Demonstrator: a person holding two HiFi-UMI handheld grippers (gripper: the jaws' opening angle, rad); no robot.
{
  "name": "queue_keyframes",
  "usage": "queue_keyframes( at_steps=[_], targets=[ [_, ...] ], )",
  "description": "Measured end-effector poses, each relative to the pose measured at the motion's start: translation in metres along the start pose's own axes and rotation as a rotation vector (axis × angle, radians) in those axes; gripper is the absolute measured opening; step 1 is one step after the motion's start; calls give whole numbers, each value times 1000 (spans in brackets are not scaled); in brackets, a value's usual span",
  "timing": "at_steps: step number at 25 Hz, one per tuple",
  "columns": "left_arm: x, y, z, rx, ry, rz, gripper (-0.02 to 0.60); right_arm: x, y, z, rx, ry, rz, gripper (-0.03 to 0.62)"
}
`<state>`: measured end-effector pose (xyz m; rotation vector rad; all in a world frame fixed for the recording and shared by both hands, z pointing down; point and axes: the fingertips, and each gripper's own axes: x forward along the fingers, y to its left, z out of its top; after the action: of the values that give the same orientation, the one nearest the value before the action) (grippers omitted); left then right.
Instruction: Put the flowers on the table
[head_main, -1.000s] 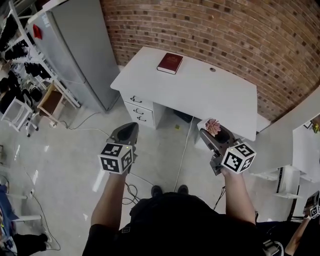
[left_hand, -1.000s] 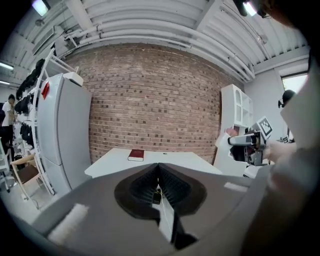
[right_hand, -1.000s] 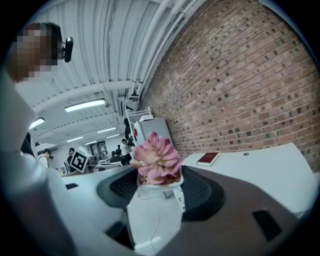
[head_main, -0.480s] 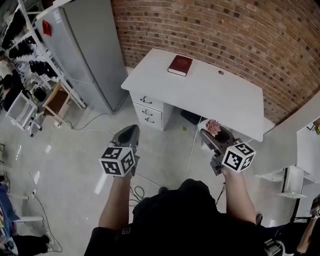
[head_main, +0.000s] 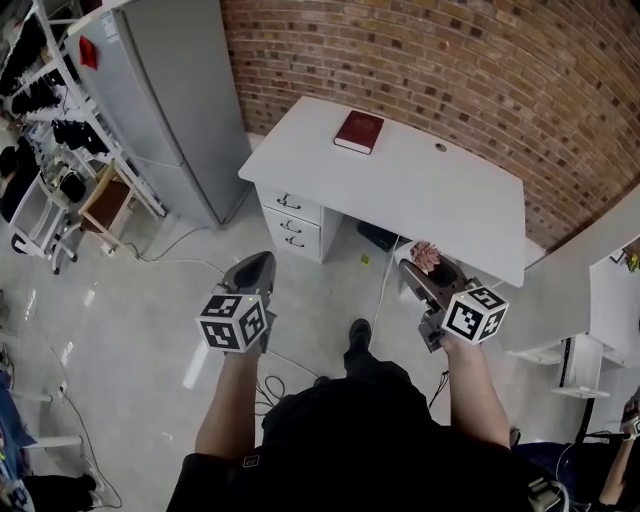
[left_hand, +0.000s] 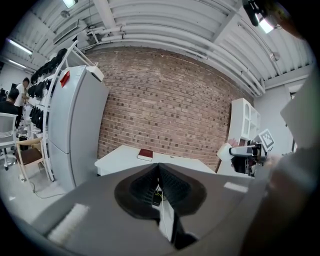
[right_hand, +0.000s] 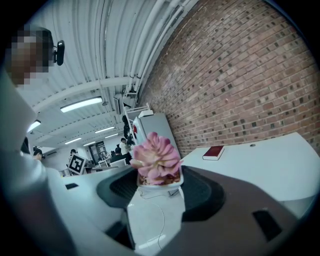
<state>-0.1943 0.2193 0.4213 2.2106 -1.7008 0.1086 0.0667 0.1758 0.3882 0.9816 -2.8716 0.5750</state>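
A small white pot of pink flowers (right_hand: 157, 167) sits clamped between the jaws of my right gripper (right_hand: 159, 184); in the head view the flowers (head_main: 427, 256) show at that gripper's tip (head_main: 432, 271), just short of the white table's near edge. The white table (head_main: 420, 190) stands against the brick wall ahead. My left gripper (head_main: 253, 270) is held over the floor, left of the table's drawers, jaws shut with nothing between them (left_hand: 158, 172).
A dark red book (head_main: 359, 131) lies at the table's far left. A drawer unit (head_main: 291, 221) sits under the table's left side. A grey fridge (head_main: 175, 105) stands at the left, shelving (head_main: 60, 150) beyond it. Cables (head_main: 385, 290) trail on the floor.
The person has stepped forward; one foot now shows ahead of the body. Both grippers keep the same pose, the flowers still held.
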Motion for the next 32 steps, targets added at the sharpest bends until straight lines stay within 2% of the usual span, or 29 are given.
queue_keyframes(
  at_steps=[8, 17, 22, 32],
  targets=[
    [51, 8, 7, -1, 33, -7, 12, 28, -46, 6, 44, 4, -7, 264],
    [144, 5, 23, 19, 89, -24, 12, 70, -125, 16, 106, 37, -11, 264],
    [183, 6, 33, 18, 112, 1, 12, 92, -160, 28, 126, 44, 22, 264],
    [246, -15, 66, 69, 94, 40, 12, 111, -223, 55, 124, 45, 86, 264]
  ],
)
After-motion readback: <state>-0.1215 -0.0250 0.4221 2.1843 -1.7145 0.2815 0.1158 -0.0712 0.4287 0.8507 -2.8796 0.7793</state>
